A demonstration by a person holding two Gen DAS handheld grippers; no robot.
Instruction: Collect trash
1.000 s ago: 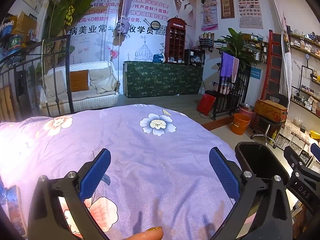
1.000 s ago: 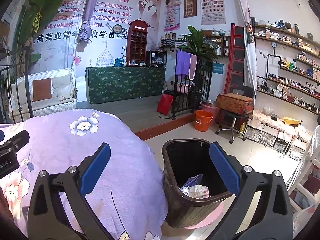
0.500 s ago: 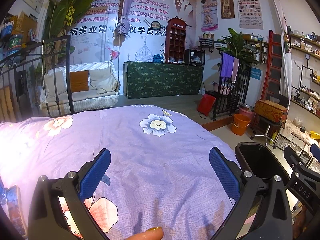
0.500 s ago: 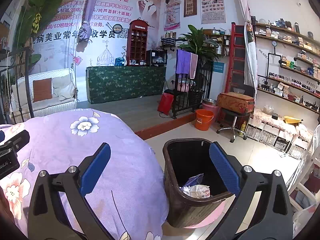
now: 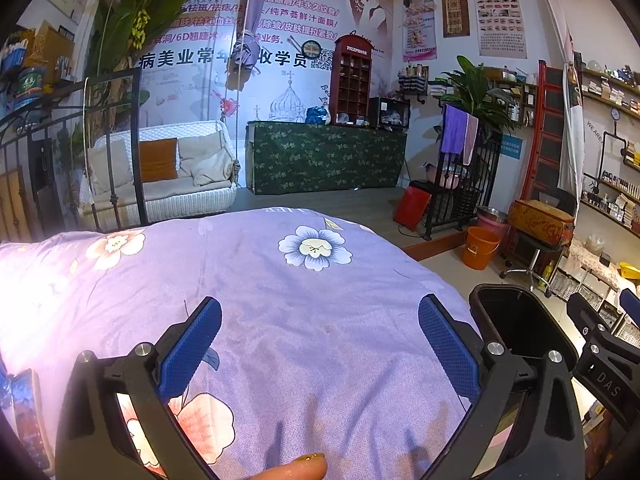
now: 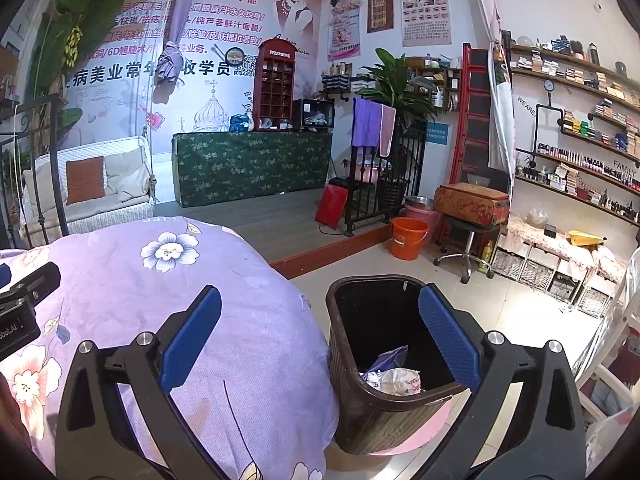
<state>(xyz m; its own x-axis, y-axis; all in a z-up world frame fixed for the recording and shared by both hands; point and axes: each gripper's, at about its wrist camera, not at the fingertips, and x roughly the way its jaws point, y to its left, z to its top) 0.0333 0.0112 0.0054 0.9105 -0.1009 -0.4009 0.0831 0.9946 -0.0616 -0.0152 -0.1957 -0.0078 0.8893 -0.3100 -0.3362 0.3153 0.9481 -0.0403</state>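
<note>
My left gripper and right gripper both gape wide, empty; crumpled wrappers lie in the wastebasket at lower right.

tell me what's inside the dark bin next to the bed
In the bin, crumpled white paper and a bluish wrapper lie at the bottom. Its near wall hides anything beneath them.

Trash in bin beside bed
</note>
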